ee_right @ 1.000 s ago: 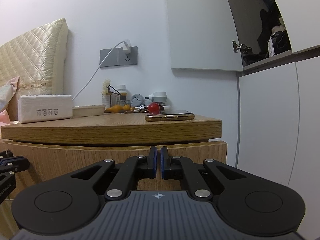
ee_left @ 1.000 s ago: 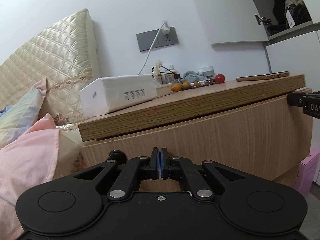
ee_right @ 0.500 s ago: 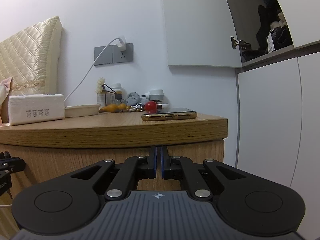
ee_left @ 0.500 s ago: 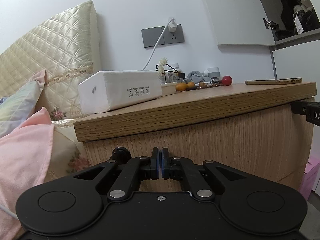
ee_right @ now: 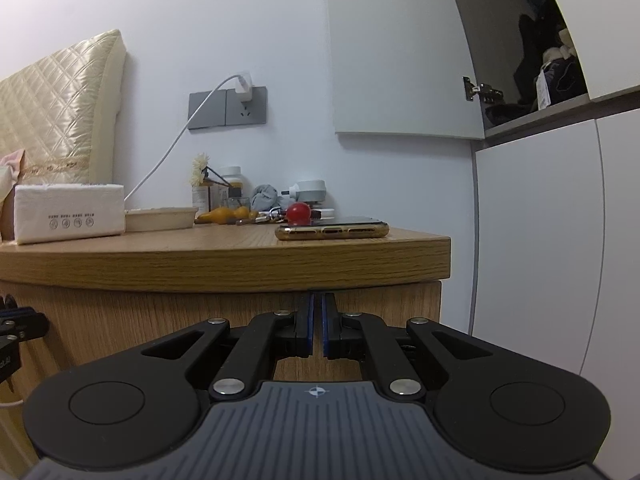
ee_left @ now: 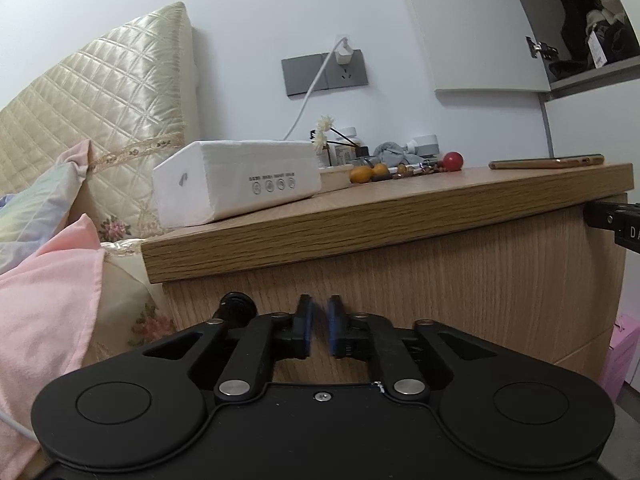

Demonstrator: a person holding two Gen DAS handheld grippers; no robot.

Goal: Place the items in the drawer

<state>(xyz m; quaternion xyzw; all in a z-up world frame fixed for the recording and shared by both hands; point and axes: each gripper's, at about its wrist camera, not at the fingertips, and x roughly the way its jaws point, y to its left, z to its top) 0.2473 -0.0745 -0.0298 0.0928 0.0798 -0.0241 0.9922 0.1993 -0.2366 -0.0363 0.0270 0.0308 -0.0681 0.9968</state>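
Left wrist view looks up at the nightstand from low in front of the drawer front [ee_left: 440, 280], which is closed under the overhang of the worktop [ee_left: 360, 220]; the left tongs [ee_left: 319, 330] sit close to that wooden face, level with its upper part, their blue pads parted by a narrow gap and holding nothing; half a second ago those pads were pressed together, so they have begun to spread; the items lie above and beyond the tongs on the worktop: a white tissue pack [ee_left: 236, 182] at the left, a shallow tray [ee_left: 336, 176] just beside it, orange fruits [ee_left: 366, 172], a red ball [ee_left: 453, 161], and a gold phone [ee_left: 548, 163] near the right edge; the right tongs [ee_left: 616, 224] show at the right edge just under the overhang; in the right wrist view the right tongs [ee_right: 317, 326] point at the drawer front [ee_right: 160, 320] directly below the phone [ee_right: 332, 232], pads nearly together with only a slim slit between them, empty, much as they stood earlier, though the worktop [ee_right: 240, 258] edge now sits a little lower and nearer in that view; the red ball [ee_right: 299, 213] rests just behind the phone, the tissue pack [ee_right: 68, 214] well to the left.
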